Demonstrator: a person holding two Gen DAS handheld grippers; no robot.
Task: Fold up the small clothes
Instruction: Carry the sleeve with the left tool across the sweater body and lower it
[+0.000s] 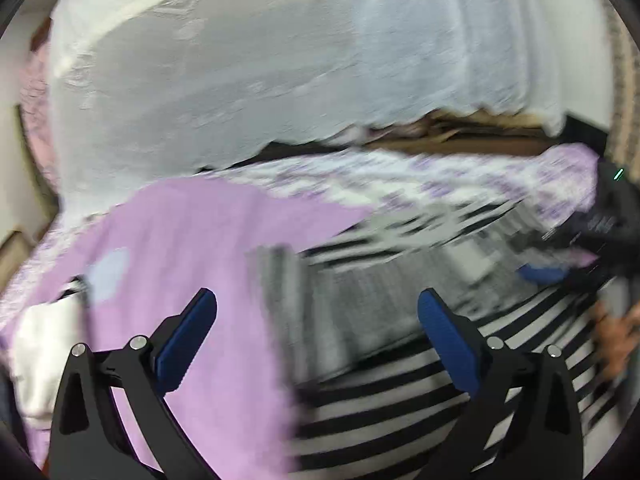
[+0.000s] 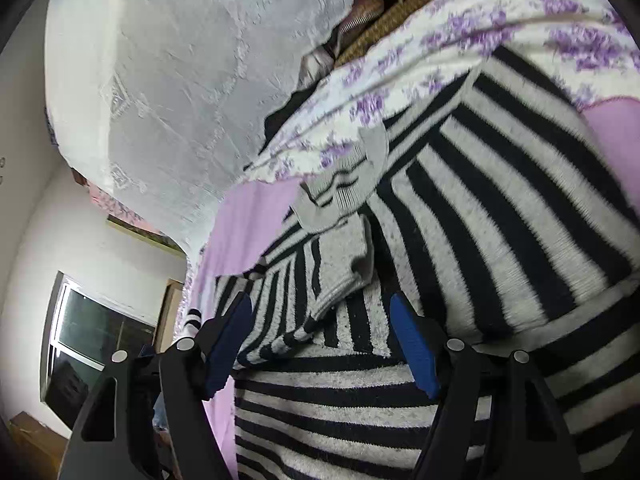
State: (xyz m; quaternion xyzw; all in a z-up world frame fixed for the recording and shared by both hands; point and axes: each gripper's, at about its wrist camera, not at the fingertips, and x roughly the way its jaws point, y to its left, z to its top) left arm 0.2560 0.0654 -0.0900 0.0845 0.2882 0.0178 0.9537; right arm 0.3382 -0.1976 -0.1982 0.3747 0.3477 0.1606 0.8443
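Note:
A black-and-white striped knit garment (image 2: 480, 216) lies on a lilac sheet (image 1: 192, 232). In the right wrist view a folded part with a grey ribbed cuff (image 2: 344, 256) lies on top of it. My right gripper (image 2: 320, 344) is open, its blue pads just above the striped knit, holding nothing. My left gripper (image 1: 316, 328) is open and empty above the edge where the striped garment (image 1: 392, 380) meets the lilac sheet. The left wrist view is motion-blurred. The other gripper (image 1: 600, 232) shows at its right edge, by a hand.
A white lace curtain (image 1: 280, 60) hangs behind the bed. A purple-flowered white cloth (image 2: 440, 40) lies along the bed's far side. A white item (image 1: 40, 352) lies on the lilac sheet at left. A window (image 2: 92, 332) and wall show at the lower left.

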